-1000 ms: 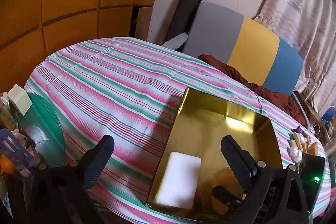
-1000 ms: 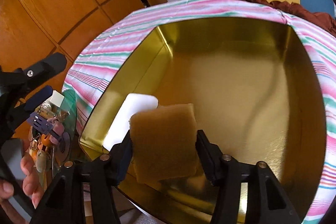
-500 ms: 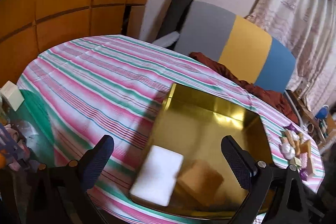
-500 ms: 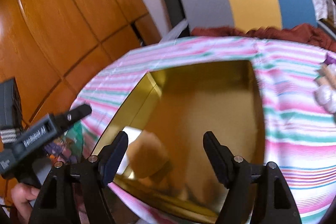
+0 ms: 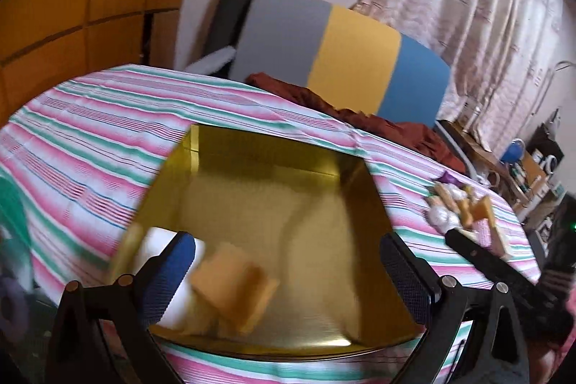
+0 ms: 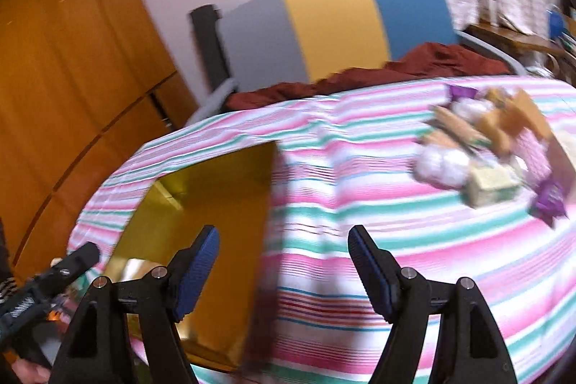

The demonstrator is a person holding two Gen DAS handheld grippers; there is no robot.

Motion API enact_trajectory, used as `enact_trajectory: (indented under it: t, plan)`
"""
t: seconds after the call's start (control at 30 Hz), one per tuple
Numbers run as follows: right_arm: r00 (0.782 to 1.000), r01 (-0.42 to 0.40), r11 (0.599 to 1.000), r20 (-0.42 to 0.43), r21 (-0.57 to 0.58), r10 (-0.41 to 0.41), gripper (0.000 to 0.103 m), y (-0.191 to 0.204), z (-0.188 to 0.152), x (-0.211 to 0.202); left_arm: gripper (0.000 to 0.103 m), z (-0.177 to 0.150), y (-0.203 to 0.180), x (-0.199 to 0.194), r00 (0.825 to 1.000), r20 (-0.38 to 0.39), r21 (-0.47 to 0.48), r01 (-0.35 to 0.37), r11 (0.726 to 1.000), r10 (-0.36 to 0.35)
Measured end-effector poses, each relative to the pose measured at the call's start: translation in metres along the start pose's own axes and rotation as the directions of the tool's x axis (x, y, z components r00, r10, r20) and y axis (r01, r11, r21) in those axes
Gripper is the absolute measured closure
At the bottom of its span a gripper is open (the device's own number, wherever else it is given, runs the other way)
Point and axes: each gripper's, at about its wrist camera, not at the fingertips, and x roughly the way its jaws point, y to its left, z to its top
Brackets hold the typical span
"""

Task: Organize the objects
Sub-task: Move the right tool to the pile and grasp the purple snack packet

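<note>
A gold tin tray lies on the striped tablecloth. In it a tan sponge block rests beside a white block at the near left corner. My left gripper hangs open over the tray's near side with nothing between its fingers. My right gripper is open and empty above the cloth, just right of the tray. A heap of small soaps and wrapped pieces lies on the cloth to the right.
A grey, yellow and blue chair back with a dark red cloth stands behind the table. Wooden panels fill the left. Clutter sits at the table's left edge. The other gripper's finger shows at right.
The right gripper let go of the tan sponge into the tray, opened and swung right toward the heap. The left gripper shifted right over the tray.
</note>
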Motion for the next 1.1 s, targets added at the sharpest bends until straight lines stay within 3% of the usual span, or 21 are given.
enact_trajectory:
  t: [0.17,0.27,0.47,0.6,0.93,1.1]
  plan:
    - [0.988,0.149,0.984,0.025,0.096,-0.152,0.028,-0.056,-0.010,-0.015,0.000,-0.006,-0.041,0.010,0.994,-0.036,-0.001,0.103,0.995,-0.103]
    - [0.963,0.265,0.951,0.010,0.161,-0.270,0.028,-0.098,-0.020,-0.021,0.000,-0.014,-0.069,0.016,0.986,-0.065,0.026,0.154,0.988,-0.152]
    - [0.907,0.391,0.874,0.041,0.289,-0.419,0.028,-0.178,-0.016,-0.029,0.000,-0.029,-0.120,0.022,0.975,-0.117,0.126,0.203,0.971,-0.189]
    - [0.881,0.419,0.842,0.072,0.339,-0.467,0.028,-0.216,0.005,-0.029,0.000,-0.037,-0.140,0.026,0.971,-0.144,0.174,0.216,0.961,-0.192]
    - [0.892,0.441,0.848,-0.039,0.296,-0.450,0.052,-0.260,0.028,0.016,0.000,-0.052,-0.175,0.043,0.963,-0.207,0.259,0.226,0.939,-0.174]
    - [0.893,0.437,0.853,-0.026,0.286,-0.449,0.053,-0.259,0.023,0.014,0.000,-0.052,-0.191,0.053,0.961,-0.218,0.295,0.231,0.927,-0.171]
